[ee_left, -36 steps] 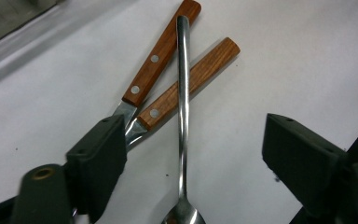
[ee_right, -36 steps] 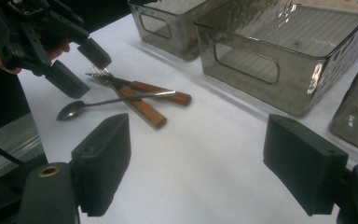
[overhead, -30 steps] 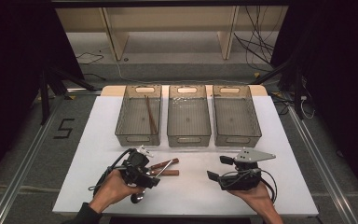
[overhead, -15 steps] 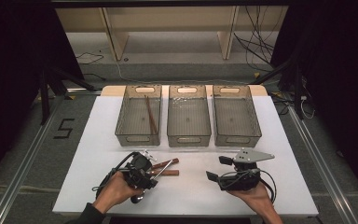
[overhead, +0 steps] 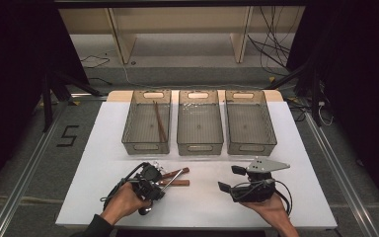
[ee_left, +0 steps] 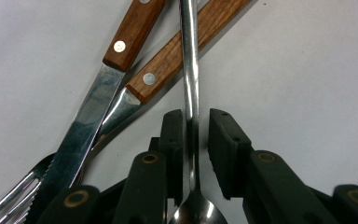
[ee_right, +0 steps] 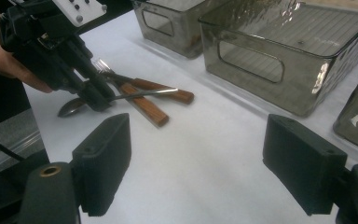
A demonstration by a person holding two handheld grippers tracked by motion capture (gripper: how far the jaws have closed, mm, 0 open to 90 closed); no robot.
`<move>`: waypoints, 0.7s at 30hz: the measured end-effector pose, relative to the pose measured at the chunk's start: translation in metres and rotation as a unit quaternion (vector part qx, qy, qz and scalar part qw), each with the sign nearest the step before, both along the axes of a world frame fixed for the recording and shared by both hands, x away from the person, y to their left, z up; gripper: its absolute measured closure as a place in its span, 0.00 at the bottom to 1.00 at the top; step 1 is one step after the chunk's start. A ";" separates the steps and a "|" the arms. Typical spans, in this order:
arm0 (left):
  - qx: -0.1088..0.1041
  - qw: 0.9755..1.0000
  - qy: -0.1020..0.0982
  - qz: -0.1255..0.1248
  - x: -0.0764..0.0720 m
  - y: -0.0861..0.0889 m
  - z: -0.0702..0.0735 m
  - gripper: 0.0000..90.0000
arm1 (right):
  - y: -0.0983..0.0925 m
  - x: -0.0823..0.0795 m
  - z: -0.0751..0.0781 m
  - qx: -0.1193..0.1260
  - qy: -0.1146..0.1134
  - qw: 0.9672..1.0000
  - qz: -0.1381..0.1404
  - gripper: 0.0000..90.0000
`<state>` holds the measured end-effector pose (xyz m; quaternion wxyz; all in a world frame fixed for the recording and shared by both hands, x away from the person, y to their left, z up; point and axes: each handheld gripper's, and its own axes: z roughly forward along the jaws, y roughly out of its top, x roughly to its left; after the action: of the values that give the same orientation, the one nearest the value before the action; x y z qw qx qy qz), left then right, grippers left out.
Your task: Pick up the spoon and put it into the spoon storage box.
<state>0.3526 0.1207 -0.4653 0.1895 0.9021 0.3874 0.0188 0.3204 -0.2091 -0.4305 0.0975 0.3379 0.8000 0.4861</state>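
A steel spoon (ee_left: 189, 60) lies on the white table with its handle across two wooden-handled pieces, a knife (ee_left: 88, 121) and a fork (ee_left: 9, 203). My left gripper (ee_left: 196, 119) straddles the spoon's handle just above the bowl. Its jaws have just been closing; the left pad touches the handle and a thin gap shows at the right pad. In the high view the left gripper (overhead: 159, 181) sits at the front left beside the spoon (overhead: 177, 174). My right gripper (overhead: 230, 178) rests at the front right, open wide with nothing between its pads (ee_right: 107, 140).
Three clear grey bins stand in a row behind the cutlery: left bin (overhead: 145, 146), middle bin (overhead: 200, 148), right bin (overhead: 251, 147). The left one holds brown chopsticks (overhead: 159, 121). Bare white tabletop (overhead: 202, 197) lies between the two hands.
The left gripper's jaws have drawn in around the spoon's handle, and the hand has barely shifted. The right hand and its gripper have stayed put.
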 end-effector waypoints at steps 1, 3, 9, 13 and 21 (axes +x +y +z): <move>0.003 1.000 -0.001 -0.002 0.000 0.000 0.000 0.83 | 0.000 0.000 0.000 0.000 0.000 1.000 0.000 0.27; 0.009 1.000 -0.007 -0.005 0.000 0.000 0.000 0.86 | 0.000 0.000 0.000 0.000 0.000 1.000 0.000 0.27; 0.016 1.000 -0.011 -0.008 0.000 -0.001 0.000 0.91 | 0.000 0.000 0.000 0.000 0.000 1.000 -0.001 0.27; 0.016 1.000 -0.016 -0.011 -0.001 -0.001 0.000 0.94 | 0.000 0.000 0.000 0.000 0.000 1.000 -0.001 0.28; 0.006 1.000 -0.018 -0.020 -0.002 0.000 0.002 0.95 | 0.000 0.000 0.000 0.000 -0.001 1.000 -0.001 0.28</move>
<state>0.3510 0.1211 -0.4635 0.1913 0.9102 0.3657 0.0333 0.3203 -0.2095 -0.4304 0.0992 0.3382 0.7996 0.4863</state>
